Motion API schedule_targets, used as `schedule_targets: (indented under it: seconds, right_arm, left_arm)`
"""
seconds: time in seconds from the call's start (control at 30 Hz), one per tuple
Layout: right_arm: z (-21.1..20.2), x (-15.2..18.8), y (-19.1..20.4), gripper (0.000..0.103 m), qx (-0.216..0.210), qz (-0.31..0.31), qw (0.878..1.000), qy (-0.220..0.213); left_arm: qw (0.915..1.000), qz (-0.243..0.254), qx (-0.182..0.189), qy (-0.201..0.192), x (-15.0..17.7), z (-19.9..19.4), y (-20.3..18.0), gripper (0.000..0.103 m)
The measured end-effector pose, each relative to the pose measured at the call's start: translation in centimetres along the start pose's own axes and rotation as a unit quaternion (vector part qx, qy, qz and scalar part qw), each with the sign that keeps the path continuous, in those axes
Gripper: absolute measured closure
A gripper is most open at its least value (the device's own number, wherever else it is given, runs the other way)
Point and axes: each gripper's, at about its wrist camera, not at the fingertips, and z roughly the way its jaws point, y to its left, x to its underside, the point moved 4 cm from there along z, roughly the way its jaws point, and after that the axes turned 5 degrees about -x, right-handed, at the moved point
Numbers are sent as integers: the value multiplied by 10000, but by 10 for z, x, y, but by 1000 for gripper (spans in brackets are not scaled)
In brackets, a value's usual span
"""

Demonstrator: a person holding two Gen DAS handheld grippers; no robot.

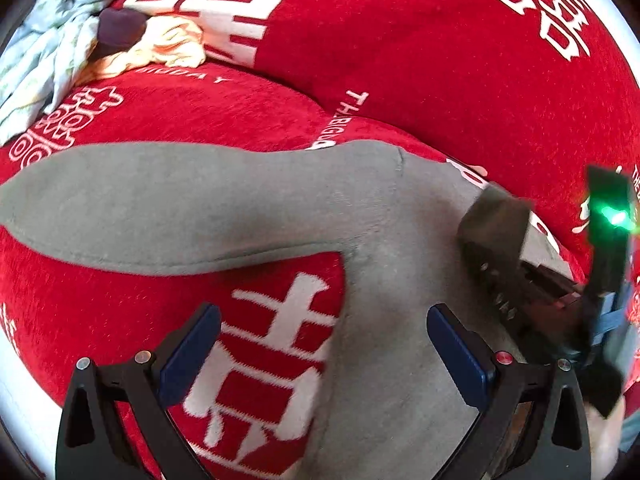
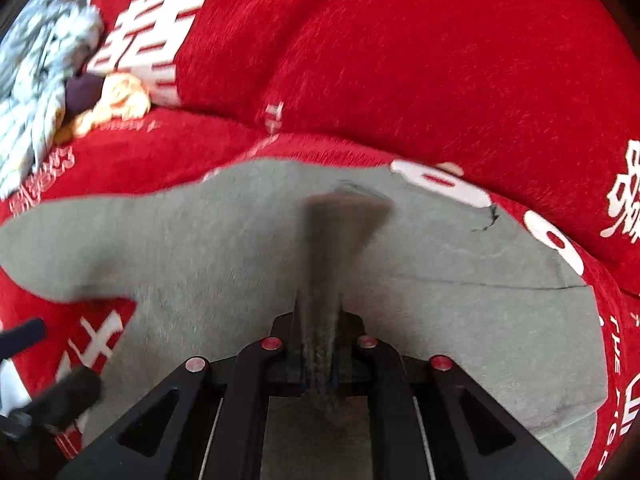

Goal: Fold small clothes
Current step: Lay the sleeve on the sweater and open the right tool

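A grey long-sleeved garment (image 1: pixel 248 200) lies spread on the red sofa cover, one sleeve stretched to the left. It also fills the middle of the right wrist view (image 2: pixel 460 312). My left gripper (image 1: pixel 324 340) is open, hovering over the garment's armpit edge, one pad over red cover, the other over grey cloth. My right gripper (image 2: pixel 320 344) is shut on a pinched fold of the grey garment (image 2: pixel 332 232), lifted into a peak and blurred. The right gripper shows in the left wrist view (image 1: pixel 496 216) at the right side of the garment.
The red cover with white characters (image 1: pixel 440 60) covers seat and backrest. A pile of other clothes lies at the far left: pale blue patterned cloth (image 1: pixel 48 40), a dark purple item (image 1: pixel 120 28) and a cream piece (image 1: pixel 168 44). The left gripper's tips show at the lower left (image 2: pixel 48 392).
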Motion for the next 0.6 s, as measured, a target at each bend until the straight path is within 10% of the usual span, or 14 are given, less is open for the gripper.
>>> schedule_targets:
  seconds: [0.07,0.13,0.37,0.6]
  right_arm:
    - [6,5,7,73,115,-151,9997,128]
    - [4,6,13,32,221,-296,9993,107]
    - [-35,-4,41,28,-33,-1342,9907,-231]
    - [-77,-5,-25,26,-1160,75,9913,-613]
  left_arm:
    - [10000,-23,-18,5,1,0,4,0]
    - [10000,-38,-54,20,2,0,6,0]
    - [9995,-308,-58,104,10,-1,18,0]
    - [10000,27,-60,-27,7,-11,-9,0]
